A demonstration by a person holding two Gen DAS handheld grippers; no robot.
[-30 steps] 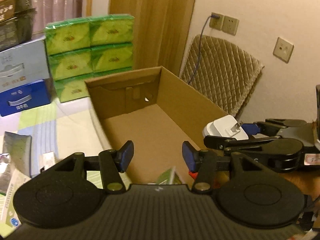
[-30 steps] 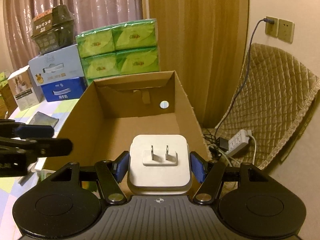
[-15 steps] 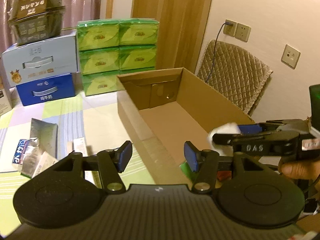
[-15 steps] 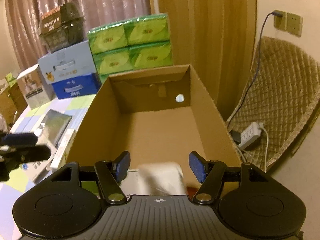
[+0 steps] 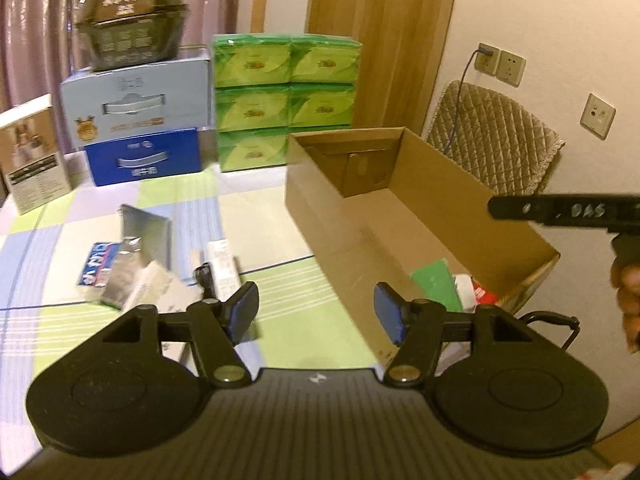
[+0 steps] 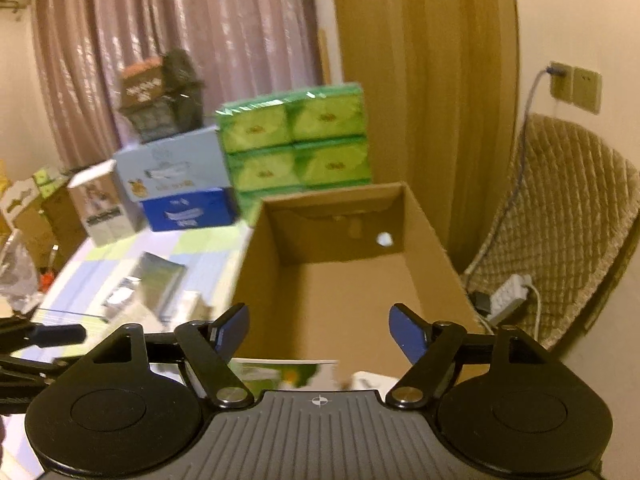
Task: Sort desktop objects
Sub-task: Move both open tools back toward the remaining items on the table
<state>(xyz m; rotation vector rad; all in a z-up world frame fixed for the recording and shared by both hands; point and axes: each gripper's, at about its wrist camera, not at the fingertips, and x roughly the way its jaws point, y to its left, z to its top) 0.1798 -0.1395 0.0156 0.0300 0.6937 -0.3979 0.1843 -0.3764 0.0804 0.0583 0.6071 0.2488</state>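
Observation:
An open cardboard box (image 5: 332, 208) (image 6: 436, 248) stands on the right of the table. At its near end lie a green packet (image 5: 438, 284) and a white object (image 5: 464, 286). A pile of loose packets (image 5: 132, 264) and a white tube box (image 5: 222, 264) lie on the checked tablecloth left of the box. My left gripper (image 5: 316, 314) is open and empty above the table, just left of the box's near corner. My right gripper (image 6: 318, 330) is open and empty above the box's near end; it shows in the left wrist view (image 5: 560, 210).
Stacked green tissue packs (image 5: 284, 100), blue and light-blue boxes (image 5: 136, 120) with a dark box on top, and a white carton (image 5: 32, 156) line the table's back. A quilted chair (image 6: 560, 216) and a power strip (image 6: 512, 296) are right of the box.
My right gripper opened and let go of the white plug adapter, which dropped into the box. Both grippers pulled back and up; my left one swung left toward the table.

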